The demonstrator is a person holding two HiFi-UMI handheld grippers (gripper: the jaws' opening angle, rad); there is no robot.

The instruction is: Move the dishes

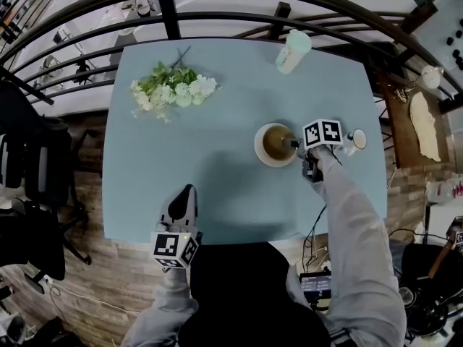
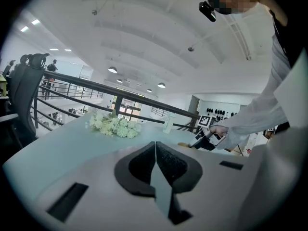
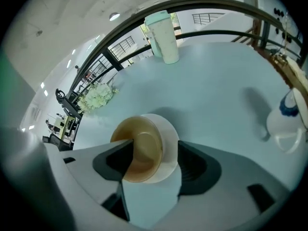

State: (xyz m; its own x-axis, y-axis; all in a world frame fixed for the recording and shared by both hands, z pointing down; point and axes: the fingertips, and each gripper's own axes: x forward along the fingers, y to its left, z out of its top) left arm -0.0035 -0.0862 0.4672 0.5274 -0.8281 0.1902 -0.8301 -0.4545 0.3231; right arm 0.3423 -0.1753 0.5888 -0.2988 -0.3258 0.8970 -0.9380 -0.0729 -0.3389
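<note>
A small bowl [image 1: 275,144], white outside and brown inside, sits on the light blue table [image 1: 231,194] right of centre. My right gripper [image 1: 295,144] is at the bowl's right rim. In the right gripper view the bowl [image 3: 144,146] fills the gap between the spread jaws, and the right gripper [image 3: 154,165] is open. My left gripper [image 1: 181,205] rests over the table's near edge, well left of the bowl. Its jaws are pressed together with nothing between them, so the left gripper [image 2: 155,152] is shut.
A white cup [image 1: 356,139] with a blue rim stands just right of my right gripper. A pale tumbler [image 1: 293,50] with a mint lid is at the far right. White flowers [image 1: 172,89] lie at the far left. A dark railing [image 1: 217,16] runs behind the table.
</note>
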